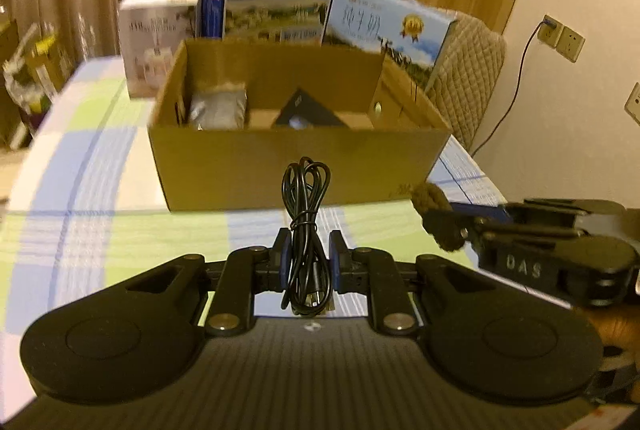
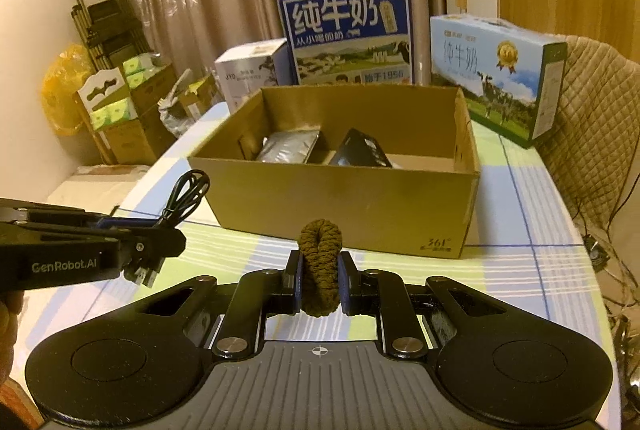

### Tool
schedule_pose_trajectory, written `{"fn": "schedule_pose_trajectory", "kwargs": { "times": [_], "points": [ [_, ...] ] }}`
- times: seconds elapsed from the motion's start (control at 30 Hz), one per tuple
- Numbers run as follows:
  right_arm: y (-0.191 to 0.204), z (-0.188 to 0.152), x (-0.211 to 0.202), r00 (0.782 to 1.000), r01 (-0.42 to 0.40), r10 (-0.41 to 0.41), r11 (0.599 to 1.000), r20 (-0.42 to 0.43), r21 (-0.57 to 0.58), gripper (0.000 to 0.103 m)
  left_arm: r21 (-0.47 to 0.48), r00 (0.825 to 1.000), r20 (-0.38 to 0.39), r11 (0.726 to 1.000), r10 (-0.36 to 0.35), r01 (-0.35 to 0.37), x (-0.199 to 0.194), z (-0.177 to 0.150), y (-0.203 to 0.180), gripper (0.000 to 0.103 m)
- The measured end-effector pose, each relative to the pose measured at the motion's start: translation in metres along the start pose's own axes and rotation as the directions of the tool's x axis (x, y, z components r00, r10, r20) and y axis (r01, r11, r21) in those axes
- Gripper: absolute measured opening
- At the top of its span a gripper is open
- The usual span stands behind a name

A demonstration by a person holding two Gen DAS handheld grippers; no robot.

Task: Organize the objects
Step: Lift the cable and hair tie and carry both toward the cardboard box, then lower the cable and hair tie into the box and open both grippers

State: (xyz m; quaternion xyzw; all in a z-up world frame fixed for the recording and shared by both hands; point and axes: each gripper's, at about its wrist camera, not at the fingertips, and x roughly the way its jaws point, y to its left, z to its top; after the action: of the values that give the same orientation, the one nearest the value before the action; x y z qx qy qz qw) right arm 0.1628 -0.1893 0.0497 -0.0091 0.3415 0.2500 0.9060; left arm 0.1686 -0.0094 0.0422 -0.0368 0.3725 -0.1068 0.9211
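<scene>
My left gripper [image 1: 309,254] is shut on a coiled black cable [image 1: 306,206], whose loops stick up above the pads in front of the open cardboard box [image 1: 288,166]. My right gripper [image 2: 319,280] is shut on a brown braided hair tie [image 2: 320,262], just short of the same cardboard box [image 2: 340,206]. Inside the box lie a silver pouch [image 2: 286,148] and a small black box [image 2: 360,152]. Each gripper shows in the other's view: the right gripper [image 1: 444,226] with the tie at right, the left gripper [image 2: 160,234] with the cable [image 2: 188,196] at left.
Two blue milk cartons [image 2: 346,34] [image 2: 496,74] and a white box [image 2: 250,70] stand behind the cardboard box on the checked tablecloth [image 2: 520,230]. A quilted chair back [image 2: 592,110] is at right. Stacked boxes and a folded trolley [image 2: 108,30] are on the floor at left.
</scene>
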Motion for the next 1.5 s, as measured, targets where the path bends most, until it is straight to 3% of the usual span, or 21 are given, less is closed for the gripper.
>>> {"fn": "schedule_pose_trajectory", "kwargs": {
  "times": [0.4,0.67,0.97,1.5],
  "points": [
    [0.006,0.032,-0.066,0.998,-0.002,0.002,1.000,0.056,-0.013,0.014,0.025,0.998,0.022,0.998,0.050,-0.051,-0.061,0.012,-0.011,0.015],
    [0.016,0.065,-0.081,0.998,0.004,0.000,0.999,0.064,-0.049,0.014,0.068,0.998,0.047,0.997,0.032,-0.035,-0.086,0.032,-0.017,0.015],
    [0.011,0.099,-0.054,1.000,0.002,0.000,0.995,0.019,-0.099,0.014,0.091,0.998,0.049,0.995,0.033,-0.038,-0.085,0.066,-0.011,0.015],
    [-0.017,0.137,0.032,0.996,-0.014,0.003,0.993,-0.090,-0.121,0.014,0.098,0.998,-0.048,0.994,0.050,-0.045,-0.014,0.115,0.023,0.015]
  ]
}}
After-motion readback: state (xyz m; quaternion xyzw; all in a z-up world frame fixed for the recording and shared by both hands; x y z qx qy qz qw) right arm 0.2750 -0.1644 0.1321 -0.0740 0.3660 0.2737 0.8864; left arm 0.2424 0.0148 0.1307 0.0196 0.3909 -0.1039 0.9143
